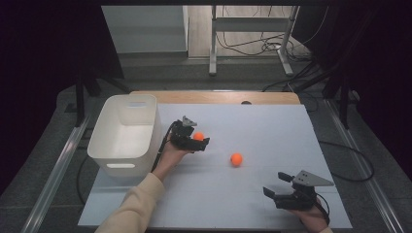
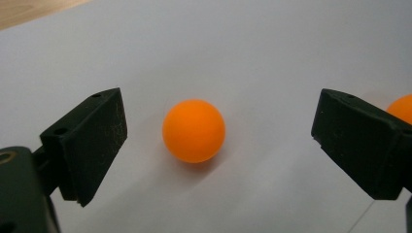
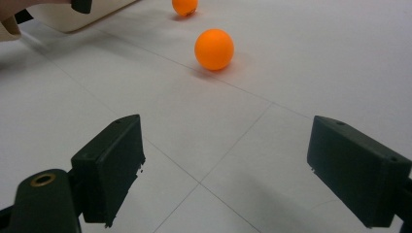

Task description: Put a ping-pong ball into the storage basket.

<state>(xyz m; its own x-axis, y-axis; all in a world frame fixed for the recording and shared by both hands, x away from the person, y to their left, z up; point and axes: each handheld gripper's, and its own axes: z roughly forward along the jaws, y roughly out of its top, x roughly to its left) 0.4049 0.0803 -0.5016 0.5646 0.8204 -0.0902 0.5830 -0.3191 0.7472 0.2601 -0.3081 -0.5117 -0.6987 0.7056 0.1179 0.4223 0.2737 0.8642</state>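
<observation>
Left gripper view shows my left gripper (image 2: 218, 145) spread wide around an orange ball (image 2: 193, 130) on the white table (image 2: 243, 43), neither jaw touching it. My right gripper (image 1: 283, 187) gapes wide too, well apart from the second ball (image 1: 236, 159), near the white bin (image 1: 127, 133).

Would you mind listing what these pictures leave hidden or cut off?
- Second ball, left gripper view: mostly behind a jaw and cut by the right edge.
- White bin floor, high view: its near wall hides part.
- Right hand, high view: cut by the bottom edge.
- Left gripper, right gripper view: cut by the top edge.
</observation>
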